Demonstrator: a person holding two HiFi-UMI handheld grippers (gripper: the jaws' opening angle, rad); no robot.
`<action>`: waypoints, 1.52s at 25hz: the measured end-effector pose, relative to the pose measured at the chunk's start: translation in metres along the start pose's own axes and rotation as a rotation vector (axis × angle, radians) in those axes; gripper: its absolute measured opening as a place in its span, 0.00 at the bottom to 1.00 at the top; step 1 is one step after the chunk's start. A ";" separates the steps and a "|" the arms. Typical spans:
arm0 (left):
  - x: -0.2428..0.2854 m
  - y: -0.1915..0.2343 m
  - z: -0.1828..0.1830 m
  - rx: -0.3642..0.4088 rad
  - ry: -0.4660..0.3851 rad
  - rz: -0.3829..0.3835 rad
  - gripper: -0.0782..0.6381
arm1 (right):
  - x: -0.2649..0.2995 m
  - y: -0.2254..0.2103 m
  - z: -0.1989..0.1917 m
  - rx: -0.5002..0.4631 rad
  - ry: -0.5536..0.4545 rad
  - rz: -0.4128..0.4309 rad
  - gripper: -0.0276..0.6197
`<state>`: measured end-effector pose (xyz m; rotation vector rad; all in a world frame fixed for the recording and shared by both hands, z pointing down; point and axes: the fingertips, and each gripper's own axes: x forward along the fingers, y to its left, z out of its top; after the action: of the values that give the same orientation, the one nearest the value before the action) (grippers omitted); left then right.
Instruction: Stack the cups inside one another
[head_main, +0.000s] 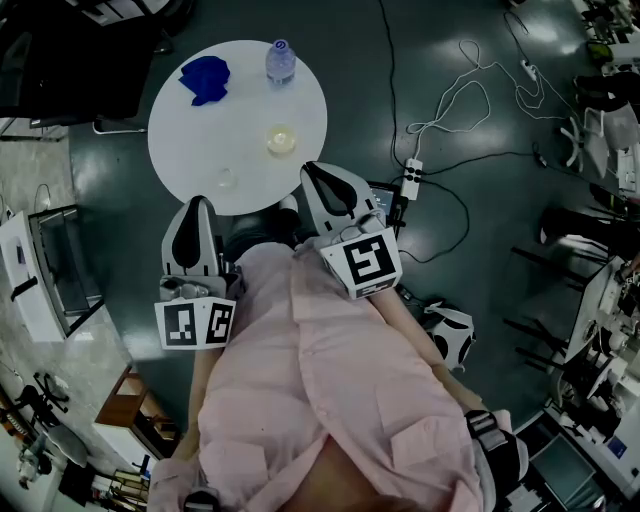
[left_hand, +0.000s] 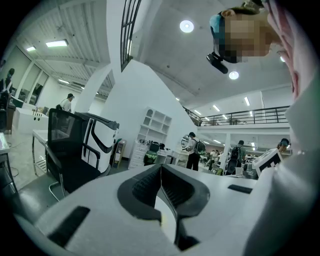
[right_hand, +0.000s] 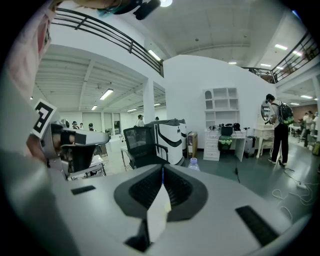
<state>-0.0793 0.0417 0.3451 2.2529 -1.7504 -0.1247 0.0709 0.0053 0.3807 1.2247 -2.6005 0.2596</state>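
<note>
My left hand-held gripper (head_main: 197, 205), closed and empty, sits just short of the small clear plastic cup (head_main: 226, 180) on the round white counter (head_main: 190, 120), while my right hand-held gripper (head_main: 313, 171), likewise closed and empty, is nearer the yellowish translucent cup (head_main: 282, 139).

Round table (head_main: 190, 140) smooth matt white; cups (head_main: 282, 139) clear plastic; floor (head_main: 500, 285) glossy.

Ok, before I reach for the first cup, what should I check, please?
1. Both cups visible: ok, cup and second cup stand apart on the table.
2. Left gripper open: not ok, shut, empty.
3. Right gripper open: not ok, shut, empty.
4. Grippers at a cup: not ok, neither touches one.
5. Bottle and blue cloth out of the way: ok, far side.
6. Cups upright: cannot tell.
</note>
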 end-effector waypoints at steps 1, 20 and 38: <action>0.000 0.000 0.000 0.000 0.000 0.000 0.14 | 0.000 -0.001 0.000 0.000 0.000 0.000 0.09; 0.005 -0.006 0.002 0.002 0.002 -0.010 0.14 | -0.002 -0.006 0.003 0.007 -0.007 -0.001 0.09; 0.011 -0.009 -0.002 0.000 0.018 -0.021 0.14 | -0.002 -0.012 -0.001 0.025 -0.001 -0.014 0.09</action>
<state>-0.0680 0.0330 0.3454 2.2661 -1.7180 -0.1084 0.0819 -0.0004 0.3818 1.2519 -2.5963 0.2902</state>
